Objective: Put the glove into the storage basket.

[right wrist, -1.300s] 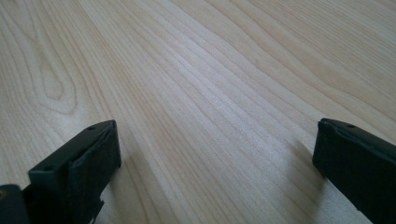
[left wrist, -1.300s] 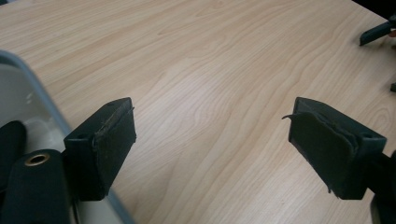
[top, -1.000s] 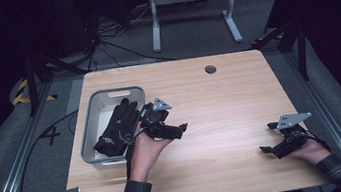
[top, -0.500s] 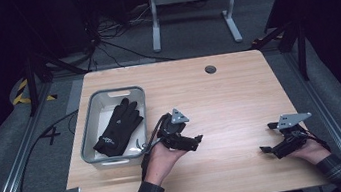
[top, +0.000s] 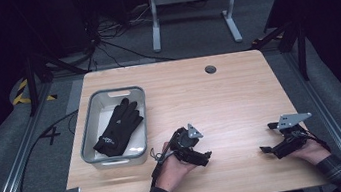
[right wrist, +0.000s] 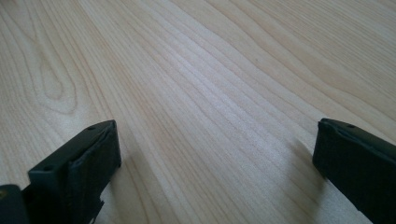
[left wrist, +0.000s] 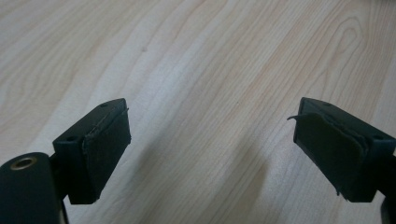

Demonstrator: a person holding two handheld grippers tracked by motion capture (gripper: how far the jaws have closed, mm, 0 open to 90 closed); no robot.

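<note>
Both pairs of jaws stood spread with nothing between them. In the high view, the left gripper (top: 206, 157) rested on the wooden table (top: 229, 98) near its front edge, at about five o'clock from the grey bin (top: 92, 118), just beside the bin's near corner. The black glove (top: 118, 126) lay inside that bin, fingers toward one o'clock. The right gripper (top: 266, 149) sat at the table's four o'clock, well apart from the left. In the left gripper view, the left gripper's pads (left wrist: 107, 144) framed bare wood. In the right gripper view, the right gripper's pads (right wrist: 95, 161) likewise stood wide over bare wood grain.
</note>
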